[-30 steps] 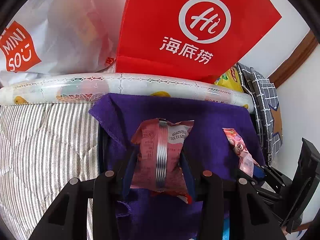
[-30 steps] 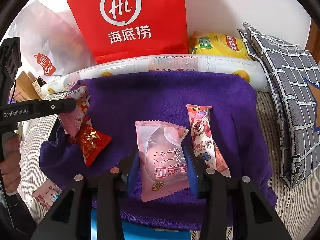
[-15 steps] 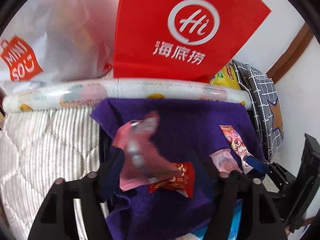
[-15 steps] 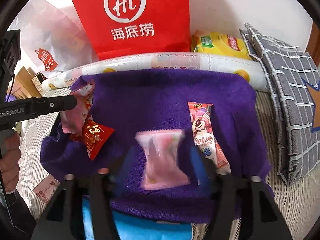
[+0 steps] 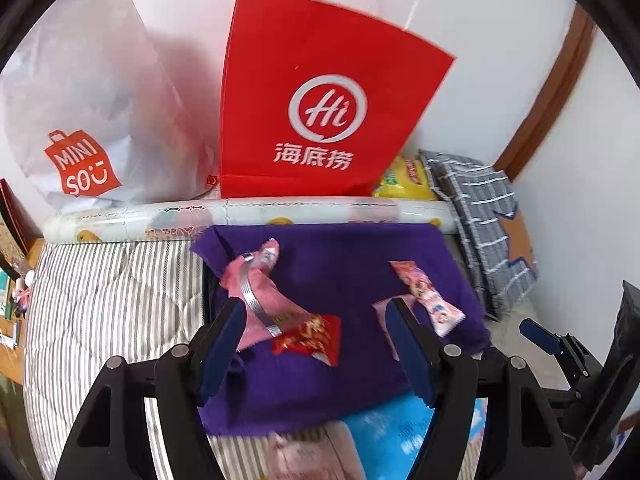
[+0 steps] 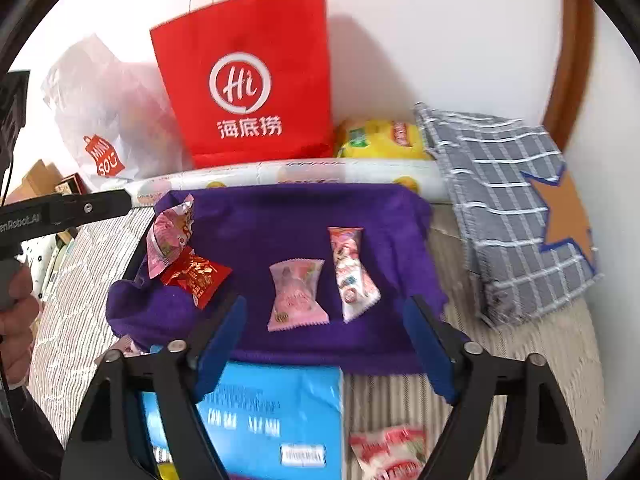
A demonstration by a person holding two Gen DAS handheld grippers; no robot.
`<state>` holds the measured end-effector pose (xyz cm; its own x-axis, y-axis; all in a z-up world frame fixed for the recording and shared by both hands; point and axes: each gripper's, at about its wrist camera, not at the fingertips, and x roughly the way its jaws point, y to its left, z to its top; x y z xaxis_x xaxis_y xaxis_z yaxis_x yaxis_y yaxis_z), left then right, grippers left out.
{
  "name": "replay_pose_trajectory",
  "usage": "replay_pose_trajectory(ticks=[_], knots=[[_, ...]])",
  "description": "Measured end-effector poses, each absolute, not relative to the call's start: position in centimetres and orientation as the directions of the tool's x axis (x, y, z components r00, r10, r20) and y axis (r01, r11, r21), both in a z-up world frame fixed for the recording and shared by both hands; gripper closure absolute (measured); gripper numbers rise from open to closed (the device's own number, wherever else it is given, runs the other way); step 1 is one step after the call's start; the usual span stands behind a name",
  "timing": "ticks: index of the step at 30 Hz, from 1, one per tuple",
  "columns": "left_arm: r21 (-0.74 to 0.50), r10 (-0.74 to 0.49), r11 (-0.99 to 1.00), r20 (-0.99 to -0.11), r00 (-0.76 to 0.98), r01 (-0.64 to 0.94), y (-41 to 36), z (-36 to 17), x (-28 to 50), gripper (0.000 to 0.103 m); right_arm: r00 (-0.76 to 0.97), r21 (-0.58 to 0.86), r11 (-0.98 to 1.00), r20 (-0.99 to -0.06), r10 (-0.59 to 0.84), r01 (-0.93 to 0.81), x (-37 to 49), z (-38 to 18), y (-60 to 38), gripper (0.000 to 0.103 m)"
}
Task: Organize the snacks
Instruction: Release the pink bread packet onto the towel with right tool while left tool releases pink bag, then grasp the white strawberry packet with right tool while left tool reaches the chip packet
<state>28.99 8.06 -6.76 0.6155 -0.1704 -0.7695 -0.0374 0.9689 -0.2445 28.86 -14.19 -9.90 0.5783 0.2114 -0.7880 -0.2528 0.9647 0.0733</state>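
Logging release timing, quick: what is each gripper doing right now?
Left gripper: jaws open, holding nothing; pink snack lies on the purple cloth.
Right gripper: jaws opening, holding nothing; pale pink packet lies free on the cloth.

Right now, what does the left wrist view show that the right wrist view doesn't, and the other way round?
Only the left wrist view shows the left tool, open over the snacks.

Only the right wrist view shows the right tool, its jaws opening with nothing between them, and a hand at the left edge.

Both show the purple cloth, the red candy and the red paper bag.
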Motion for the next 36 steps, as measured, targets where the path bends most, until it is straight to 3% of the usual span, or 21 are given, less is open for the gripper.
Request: replay_pose_trajectory(ticks=[15, 23, 31, 36], knots=[[-0.22, -0.114, 0.973, -0.713, 0.692, -0.067, 6.6, -4.6, 18.1, 0.033, 0.644, 0.119, 0.974, -0.733, 0.217, -0.193, 19.9, -7.0, -21.2, 0.019], [-0.174, -0.072, 0.98, -0.749, 0.659, -0.091, 6.8, -6.4, 14.8, 0.033, 0.582, 0.129, 0.979, -0.789, 0.197, -0.157, 18.2, -9.8, -23.5, 0.019], [-0.171, -0.037, 0.971, -0.794, 0.607, -0.165, 8.7, -9.7, 13.6, 0.033, 0.515, 0.146, 0.978, -0.833, 0.204, -0.151, 18.5, -14.9, -23.7, 0.036], [-0.197, -0.043, 0.963, -0.787, 0.615, -0.184, 9.6, -10.0, 13.6, 0.033, 0.491, 0.138, 0.975, -0.846, 0.209, -0.176, 19.6, -16.8, -23.1, 0.037]])
